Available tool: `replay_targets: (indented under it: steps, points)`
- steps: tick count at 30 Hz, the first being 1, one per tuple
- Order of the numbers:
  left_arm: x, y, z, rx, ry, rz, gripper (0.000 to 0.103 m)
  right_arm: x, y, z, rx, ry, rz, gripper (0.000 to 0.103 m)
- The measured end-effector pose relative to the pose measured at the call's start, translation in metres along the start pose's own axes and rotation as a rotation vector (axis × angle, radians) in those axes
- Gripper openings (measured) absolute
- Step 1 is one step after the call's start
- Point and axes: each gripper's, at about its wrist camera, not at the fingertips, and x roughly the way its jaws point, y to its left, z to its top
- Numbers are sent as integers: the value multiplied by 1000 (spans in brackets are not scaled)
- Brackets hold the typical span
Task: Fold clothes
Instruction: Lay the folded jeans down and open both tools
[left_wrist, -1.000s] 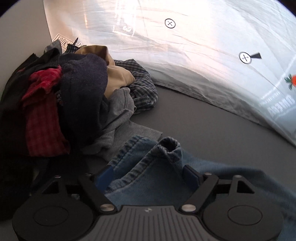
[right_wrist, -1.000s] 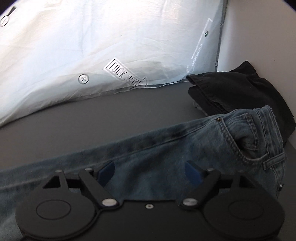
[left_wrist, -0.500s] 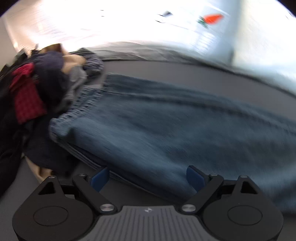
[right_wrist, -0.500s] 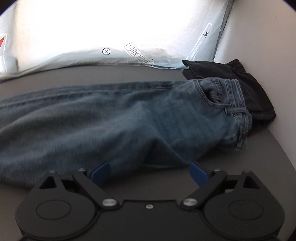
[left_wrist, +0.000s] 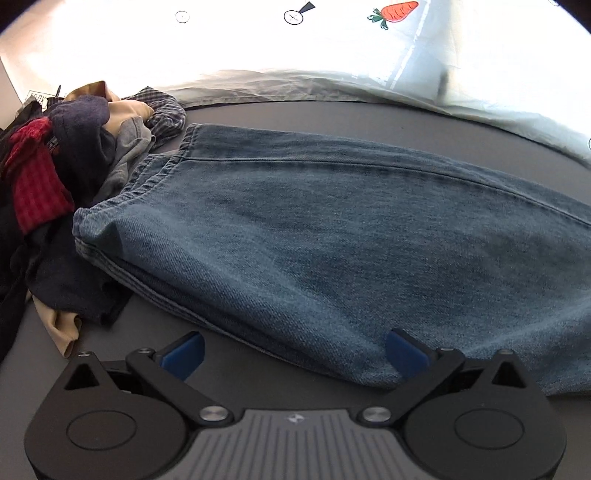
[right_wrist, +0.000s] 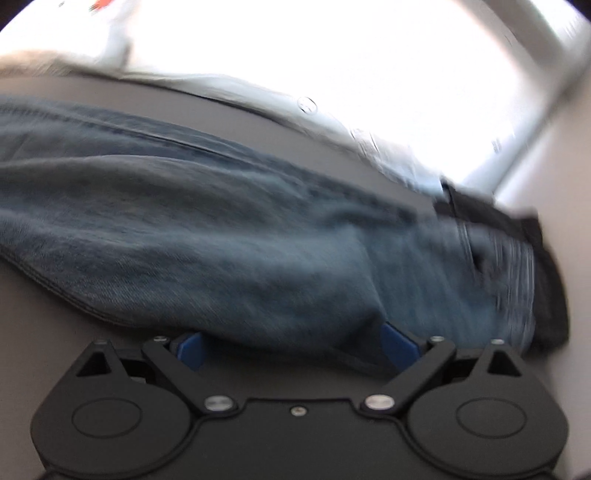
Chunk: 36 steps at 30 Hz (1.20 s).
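Blue jeans (left_wrist: 314, 229) lie flat across the grey table (left_wrist: 295, 118), leg hems at the left, legs folded one on the other. My left gripper (left_wrist: 293, 352) is open and empty at the near edge of the legs. In the blurred right wrist view the jeans (right_wrist: 221, 236) run to the waist at the right. My right gripper (right_wrist: 299, 347) is open, its blue pads at the jeans' near edge, gripping nothing.
A heap of unfolded clothes (left_wrist: 62, 166) in red, navy, tan and plaid lies at the left. A white printed sheet (left_wrist: 332, 55) hangs behind the table. Folded black trousers (right_wrist: 517, 229) lie at the right by a white wall (right_wrist: 561, 184).
Both grippers have pulled back off the jeans toward the near edge. The jeans, bunched up a second ago, now lie spread flat. The right view has swung and blurred.
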Motion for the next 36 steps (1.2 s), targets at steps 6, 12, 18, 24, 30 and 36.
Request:
replay_targets:
  steps: [6, 12, 18, 24, 30, 36]
  points:
    - [0, 1, -2, -30, -1, 2, 103, -19, -6, 22, 45, -192, -124, 100]
    - [1, 8, -4, -85, 5, -23, 103, 7, 11, 6, -34, -81, -177, 101]
    - [2, 9, -5, -94, 0, -34, 103, 25, 16, 5, -99, -70, -178, 101]
    - [4, 12, -6, -120, 1, -46, 103, 38, 17, 16, -108, -64, -194, 103]
    - [4, 13, -8, -128, -4, -53, 103, 31, 15, 14, -138, -21, -203, 103]
    - [4, 14, -9, -128, -8, -55, 103, 21, 10, 4, -116, 11, -205, 103]
